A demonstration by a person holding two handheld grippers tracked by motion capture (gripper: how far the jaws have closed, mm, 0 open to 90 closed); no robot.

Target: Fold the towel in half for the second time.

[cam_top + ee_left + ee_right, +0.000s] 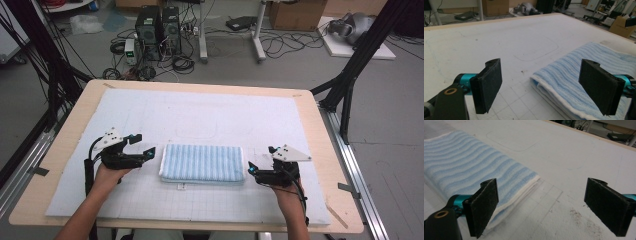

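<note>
Towel (pixel 202 163) folded on mat; left tongs (pixel 142 144), right tongs (pixel 261 160) agape beside it.

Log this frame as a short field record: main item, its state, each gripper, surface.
item: folded blue striped towel
state: lies flat, layered, ungripped
left gripper: jaws open, beside the towel's left end, apart from it
right gripper: jaws open, beside the towel's right end, apart from it
surface: white gridded mat on wooden table

Folded towel (pixel 202 163): light blue and white stripes, white edging. Mat (pixel 210 115): pale, faint grid lines. Fingers (pixel 488 85): black pads, teal mounts.
</note>
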